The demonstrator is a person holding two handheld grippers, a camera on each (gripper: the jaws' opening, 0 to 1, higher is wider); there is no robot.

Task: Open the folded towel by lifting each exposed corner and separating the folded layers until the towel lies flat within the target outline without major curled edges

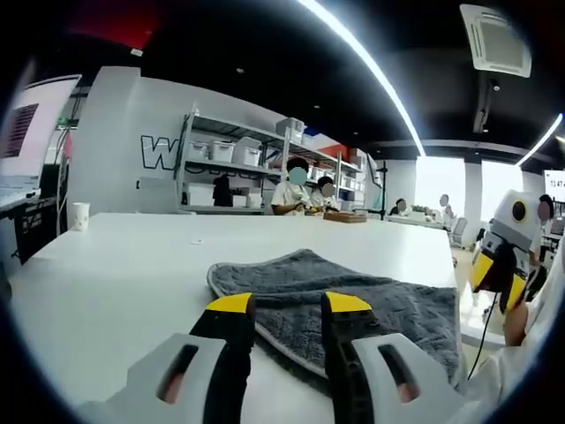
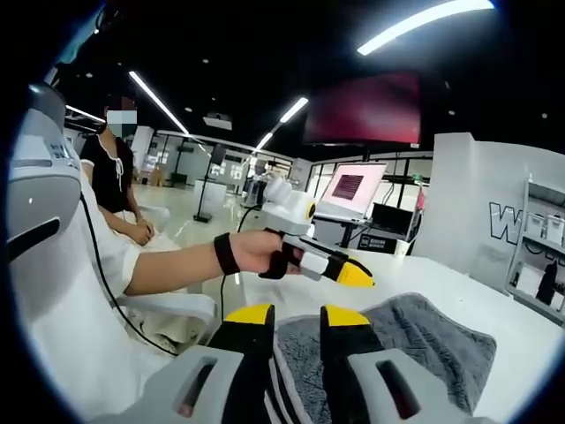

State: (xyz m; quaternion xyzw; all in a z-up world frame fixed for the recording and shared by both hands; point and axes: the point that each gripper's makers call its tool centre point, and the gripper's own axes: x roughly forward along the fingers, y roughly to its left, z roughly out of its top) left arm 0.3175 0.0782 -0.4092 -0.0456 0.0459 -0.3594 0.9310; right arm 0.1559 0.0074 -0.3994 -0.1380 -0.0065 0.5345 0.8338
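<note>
A grey folded towel (image 1: 353, 305) lies on the white table (image 1: 132, 265), its layered edge toward me. My left gripper (image 1: 289, 305) hovers over the towel's near edge, its yellow-tipped jaws open with only towel showing in the gap. In the right gripper view the towel (image 2: 424, 340) spreads to the right, its stacked fold edges showing between the jaws. There my right gripper (image 2: 297, 315) stands open at the towel's near corner. A hand holds the left gripper (image 2: 353, 272) just above the towel's far side. The right gripper (image 1: 496, 269) hangs at the table's right end, and I cannot tell its jaws there.
A paper cup (image 1: 79, 215) stands at the table's far left corner. Shelves with boxes (image 1: 234, 168) and seated people (image 1: 300, 190) are beyond the table. A seated person (image 2: 115, 185) and a monitor (image 2: 353, 190) lie past the table's edge.
</note>
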